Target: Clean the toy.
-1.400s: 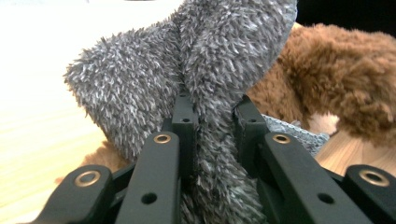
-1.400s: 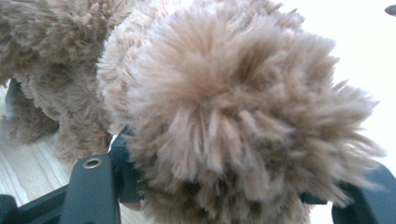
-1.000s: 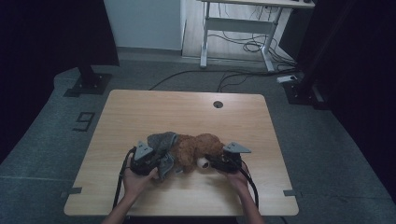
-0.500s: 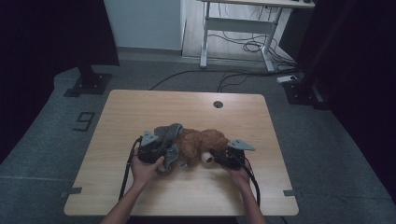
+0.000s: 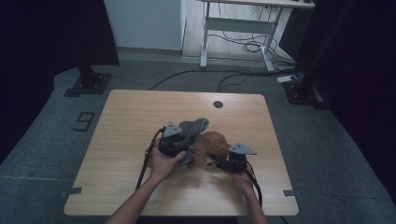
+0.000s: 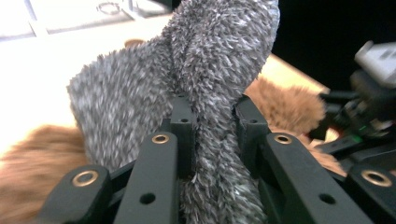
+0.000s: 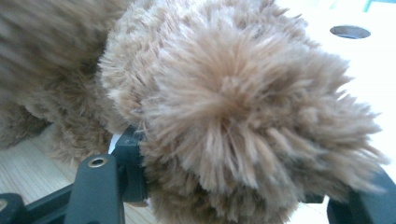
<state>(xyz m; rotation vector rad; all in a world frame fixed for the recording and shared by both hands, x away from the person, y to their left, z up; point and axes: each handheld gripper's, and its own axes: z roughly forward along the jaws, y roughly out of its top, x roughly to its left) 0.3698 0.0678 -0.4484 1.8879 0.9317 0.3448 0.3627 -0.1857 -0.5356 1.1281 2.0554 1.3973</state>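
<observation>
A brown plush toy (image 5: 212, 141) lies on the wooden table (image 5: 140, 112), with a grey fuzzy garment (image 5: 194, 127) draped over its left side. My left gripper (image 5: 186, 147) is shut on a fold of the grey garment (image 6: 205, 70), which bunches up between the jaws (image 6: 210, 114) and rises above them. My right gripper (image 5: 215, 160) comes in from the right and is shut on a furry limb of the plush toy (image 7: 233, 93), whose fur bulges between its jaws (image 7: 243, 189). In the left gripper view brown fur (image 6: 289, 102) shows behind the grey cloth.
A round cable hole (image 5: 218, 104) sits near the table's far edge. Beyond the table stand a white desk frame (image 5: 233, 28) with loose cables on the floor and a black stand base (image 5: 88, 81) at the left.
My left hand has moved right and away from the person, rising and pulling the grey garment up with it. The right hand has stayed nearly where it was on the plush toy.
</observation>
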